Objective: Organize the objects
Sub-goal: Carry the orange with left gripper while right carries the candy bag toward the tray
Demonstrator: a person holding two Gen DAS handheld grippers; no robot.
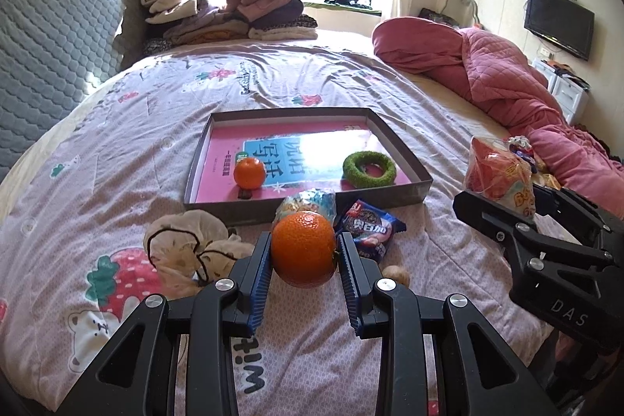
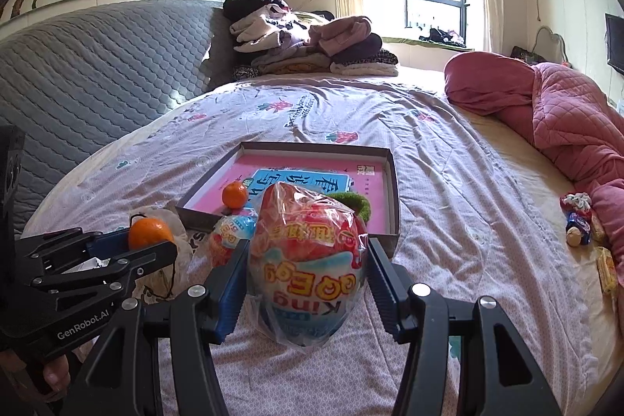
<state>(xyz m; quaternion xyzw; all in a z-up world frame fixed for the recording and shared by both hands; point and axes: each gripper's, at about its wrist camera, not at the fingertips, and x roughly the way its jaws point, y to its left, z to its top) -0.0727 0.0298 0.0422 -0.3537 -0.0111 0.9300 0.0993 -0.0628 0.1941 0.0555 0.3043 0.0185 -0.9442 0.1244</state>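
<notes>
My left gripper is shut on an orange and holds it above the bed, just short of the shallow grey box. It also shows in the right wrist view. My right gripper is shut on a large plastic-wrapped toy egg, held to the right of the left gripper; the egg also shows in the left wrist view. The box holds a pink book, a second orange and a green fuzzy ring.
On the bedsheet before the box lie a smaller wrapped egg, a dark snack packet, beige drawstring pouches and a walnut. More snacks lie by the pink quilt. Folded clothes are piled at the far side.
</notes>
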